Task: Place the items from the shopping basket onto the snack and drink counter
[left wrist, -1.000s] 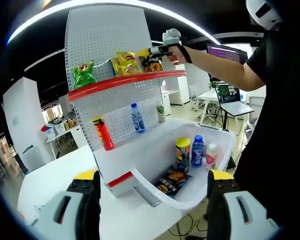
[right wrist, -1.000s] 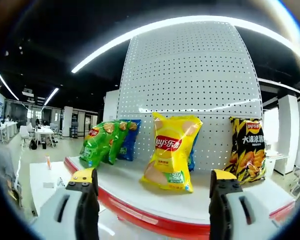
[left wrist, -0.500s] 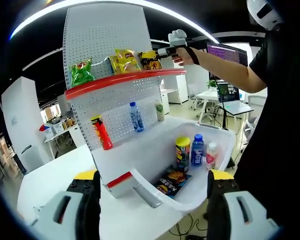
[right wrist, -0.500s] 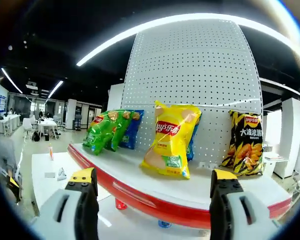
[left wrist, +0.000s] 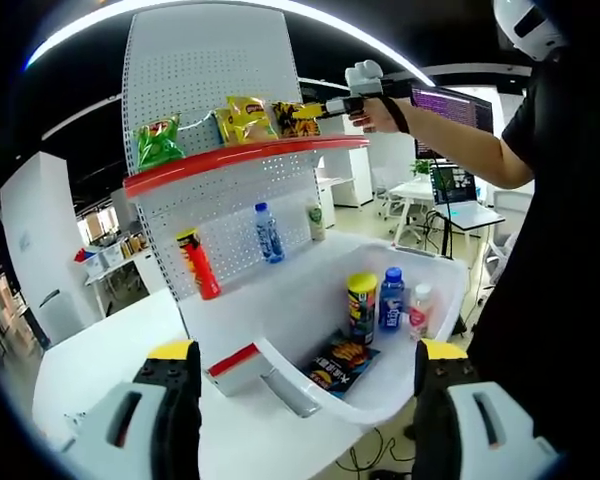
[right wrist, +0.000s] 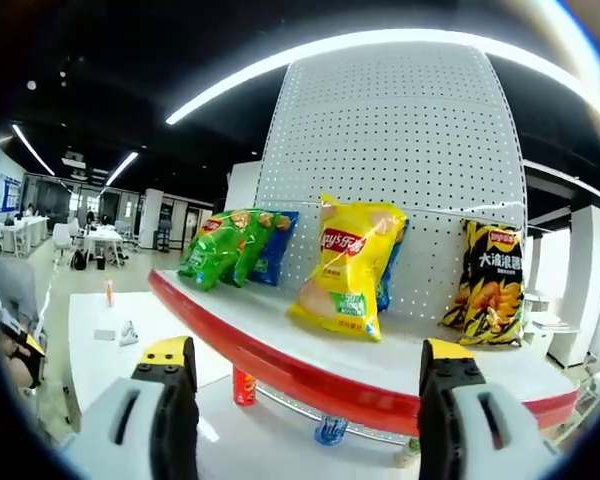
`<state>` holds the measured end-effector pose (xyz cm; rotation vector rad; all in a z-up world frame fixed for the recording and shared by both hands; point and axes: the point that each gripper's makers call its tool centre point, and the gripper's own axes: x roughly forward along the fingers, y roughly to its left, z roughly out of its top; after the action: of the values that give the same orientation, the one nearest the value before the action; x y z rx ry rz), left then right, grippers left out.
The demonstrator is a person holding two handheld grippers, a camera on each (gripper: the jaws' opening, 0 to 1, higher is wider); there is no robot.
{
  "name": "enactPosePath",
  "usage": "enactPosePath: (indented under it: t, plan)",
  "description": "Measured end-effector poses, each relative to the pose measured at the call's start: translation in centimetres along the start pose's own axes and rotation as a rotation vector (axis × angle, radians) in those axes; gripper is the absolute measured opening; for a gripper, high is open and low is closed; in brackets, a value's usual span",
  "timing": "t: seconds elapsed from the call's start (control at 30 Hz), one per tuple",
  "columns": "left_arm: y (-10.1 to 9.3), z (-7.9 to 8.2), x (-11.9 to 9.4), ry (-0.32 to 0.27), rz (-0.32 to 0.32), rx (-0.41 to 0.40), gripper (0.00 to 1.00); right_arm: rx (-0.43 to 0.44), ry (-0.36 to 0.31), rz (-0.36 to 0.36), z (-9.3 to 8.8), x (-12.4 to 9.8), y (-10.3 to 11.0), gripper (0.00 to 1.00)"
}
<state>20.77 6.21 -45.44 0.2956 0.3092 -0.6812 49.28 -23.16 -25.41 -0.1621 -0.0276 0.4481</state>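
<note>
White pegboard shelf (left wrist: 230, 155) stands on the surface (left wrist: 100, 350), carrying chip bags (right wrist: 345, 270) above a red can (left wrist: 197, 262) and bottles. Below, the shopping basket (left wrist: 435, 285) holds drinks between the open, empty left hand-held gripper (left wrist: 305, 395). Right hand-held gripper (right wrist: 305, 390), open and empty, faces the bags.

This is an open-plan office with a mock shop corner: a white pegboard display shelf (right wrist: 380, 150) with chip bags (right wrist: 345, 268) stands among desks (left wrist: 458, 215), a lit monitor (left wrist: 458, 104), and long ceiling light strips (right wrist: 120, 170).
</note>
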Motion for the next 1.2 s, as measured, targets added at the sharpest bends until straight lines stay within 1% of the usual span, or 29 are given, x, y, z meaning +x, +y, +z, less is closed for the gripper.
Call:
enactPosePath:
  t: [0.17,0.3,0.37,0.47,0.6,0.7,0.87,1.07,1.2]
  plan:
    - [-0.1,-0.2,0.0,0.007,-0.003,-0.001,0.88,-0.018,0.017,0.019,-0.4,-0.8,0.7,0.9]
    - [-0.3,-0.2,0.1,0.013,-0.01,0.003,0.88,-0.06,0.014,0.043,-0.6,-1.5,1.8,0.9]
    - [-0.3,-0.2,0.2,0.012,-0.013,0.004,0.88,-0.097,0.03,0.068,-1.2,-1.7,2.1,0.89]
    - [-0.4,-0.1,0.3,0.01,-0.019,0.007,0.88,-0.134,0.044,0.097,-1.8,-2.1,3.4,0.89]
    - [-0.5,0.0,0.5,0.007,-0.027,0.011,0.88,-0.155,0.064,0.13,-2.6,-2.6,4.3,0.9]
    - [-0.5,0.0,0.7,0.009,-0.031,0.013,0.88,-0.177,0.06,0.163,-3.1,-3.1,5.0,0.93]
    - [-0.7,0.0,1.0,0.009,-0.043,0.019,0.88,-0.215,0.105,0.173,-4.6,-3.6,4.6,0.94]
    - [-1.0,-0.2,1.4,0.018,-0.058,0.024,0.88,-0.242,0.14,0.181,-6.2,-4.5,4.4,0.95]
    - [-1.0,-0.3,1.7,0.028,-0.065,0.029,0.88,-0.26,0.158,0.211,-7.2,-4.9,4.8,0.97]
